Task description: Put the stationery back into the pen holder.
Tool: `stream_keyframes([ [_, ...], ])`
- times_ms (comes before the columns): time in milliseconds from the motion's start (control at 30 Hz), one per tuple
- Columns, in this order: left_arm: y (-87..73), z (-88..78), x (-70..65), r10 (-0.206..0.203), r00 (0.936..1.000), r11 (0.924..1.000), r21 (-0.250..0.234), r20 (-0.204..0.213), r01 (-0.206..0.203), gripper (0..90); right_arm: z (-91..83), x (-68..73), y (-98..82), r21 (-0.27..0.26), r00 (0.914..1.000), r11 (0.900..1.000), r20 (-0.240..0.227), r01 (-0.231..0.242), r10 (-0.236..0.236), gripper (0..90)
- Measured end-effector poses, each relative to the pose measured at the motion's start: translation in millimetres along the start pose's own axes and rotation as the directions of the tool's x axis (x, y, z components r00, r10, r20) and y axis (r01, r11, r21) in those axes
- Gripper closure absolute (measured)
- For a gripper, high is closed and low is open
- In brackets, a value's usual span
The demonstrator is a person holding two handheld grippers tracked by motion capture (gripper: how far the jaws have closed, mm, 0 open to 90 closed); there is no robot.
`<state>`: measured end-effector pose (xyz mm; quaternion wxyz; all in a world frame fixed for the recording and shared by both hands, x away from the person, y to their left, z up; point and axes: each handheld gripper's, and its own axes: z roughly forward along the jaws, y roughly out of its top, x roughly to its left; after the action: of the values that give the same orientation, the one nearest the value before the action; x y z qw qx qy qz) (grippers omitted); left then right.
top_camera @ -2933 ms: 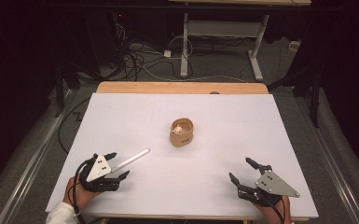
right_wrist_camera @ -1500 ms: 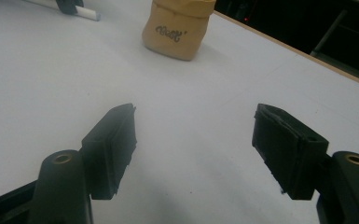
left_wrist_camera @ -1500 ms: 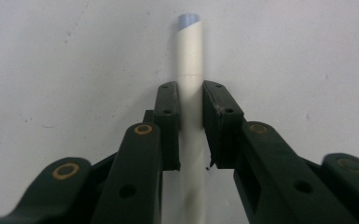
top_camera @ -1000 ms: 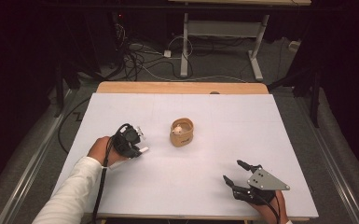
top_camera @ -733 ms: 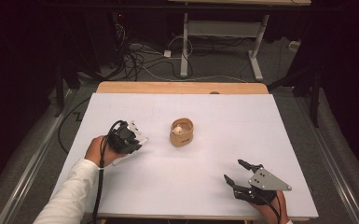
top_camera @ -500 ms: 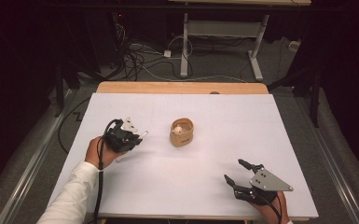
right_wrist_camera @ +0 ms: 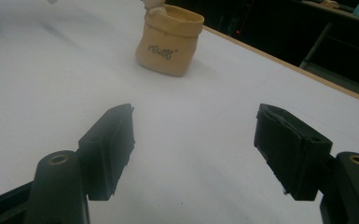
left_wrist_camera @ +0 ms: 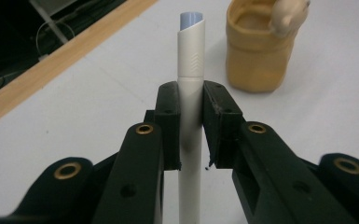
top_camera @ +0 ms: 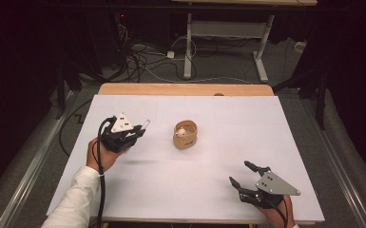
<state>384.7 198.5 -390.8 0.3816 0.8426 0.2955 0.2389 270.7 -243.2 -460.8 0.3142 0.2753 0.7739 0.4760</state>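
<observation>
White sheet covers the table (top_camera: 171, 190), wood edge showing at far side; dark room behind w/ cables (top_camera: 142, 61) on the floor & a white desk frame (top_camera: 228, 42). Left claw (top_camera: 135, 133) pinches a white pen (left_wrist_camera: 189, 116) above the sheet, just left of the tan sack-shaped pot (top_camera: 185, 135) mid-table. Right claw (top_camera: 241, 175) spread wide, nothing in it, near front right edge.

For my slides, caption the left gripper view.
Left gripper clamps a white pen pointing toward a tan pot.

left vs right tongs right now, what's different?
Left tongs are shut on the white pen; right tongs stand wide open with nothing between them. Left tongs are raised near the tan pot; right tongs sit low at the table's near edge. Both point toward the pot.
</observation>
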Motion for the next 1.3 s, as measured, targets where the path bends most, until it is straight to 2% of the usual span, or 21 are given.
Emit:
stream_keyframes([
  [133, 7.5, -3.3, -2.4, 0.001, 1.0, 0.9981, -0.062, -0.002, -0.001, 74.9, -0.5, -0.2, 0.1, -0.003, 1.0, 1.0, 0.003, -0.001, 0.001, 28.5],
  [300, 17.4, -5.5, -10.1, 0.02, 0.9998, 0.9891, -0.146, -0.005, -0.02, 74.9, -1.8, -0.7, 0.8, -0.012, 0.9999, 1.0, 0.006, -0.009, 0.009, 28.0],
  [367, 21.5, -4.7, -11.6, 0.007, 0.9998, 0.9869, -0.161, 0.017, -0.004, 74.9, -1.9, -1.0, 0.8, -0.016, 0.9999, 1.0, 0.007, -0.011, 0.012, 27.3],
  [400, 23.2, -4.5, -12.3, 0.005, 0.9999, 0.9845, -0.175, 0.01, -0.003, 74.9, -1.8, -1.2, 0.7, -0.016, 0.9999, 1.0, 0.007, -0.01, 0.011, 27.3],
  [500, 28.3, -4.1, -14.4, 0.008, 0.9996, 0.9781, -0.208, 0.028, -0.002, 74.9, -2.3, -1.2, 0.9, -0.017, 0.9999, 1.0, 0.012, -0.011, 0.011, 26.9],
  [667, 36.3, -1.9, -15.8, -0.007, 0.9987, 0.9679, -0.251, 0.051, 0.02, 74.9, -2.1, -1.5, 0.5, -0.019, 0.9999, 1.0, 0.012, -0.01, 0.011, 26.9],
  [700, 38.0, -1.2, -15.5, -0.002, 0.9989, 0.9645, -0.264, 0.048, 0.014, 74.9, -2.0, -1.5, 0.4, -0.017, 0.9998, 1.0, 0.013, -0.011, 0.011, 26.9],
  [833, 42.9, 3.5, -18.4, -0.01, 0.9979, 0.9599, -0.279, 0.064, 0.028, 74.9, -2.1, -1.6, 0.3, -0.016, 0.9998, 1.0, 0.016, -0.008, 0.008, 26.9],
  [900, 45.2, 5.8, -17.7, -0.023, 0.996, 0.9536, -0.297, 0.087, 0.048, 74.9, -2.0, -1.9, 0.1, -0.018, 0.9998, 1.0, 0.017, -0.011, 0.012, 26.9],
  [1000, 49.3, 8.9, -17.2, -0.032, 0.9947, 0.9448, -0.322, 0.098, 0.062, 74.9, -1.6, -1.7, -0.3, -0.015, 0.9999, 1.0, 0.012, -0.011, 0.011, 26.9],
  [1300, 64.1, 19.5, -16.6, -0.044, 0.9905, 0.9253, -0.369, 0.13, 0.089, 74.9, -1.3, -2.8, -1.4, -0.016, 0.9998, 1.0, 0.017, -0.012, 0.012, 26.9],
])
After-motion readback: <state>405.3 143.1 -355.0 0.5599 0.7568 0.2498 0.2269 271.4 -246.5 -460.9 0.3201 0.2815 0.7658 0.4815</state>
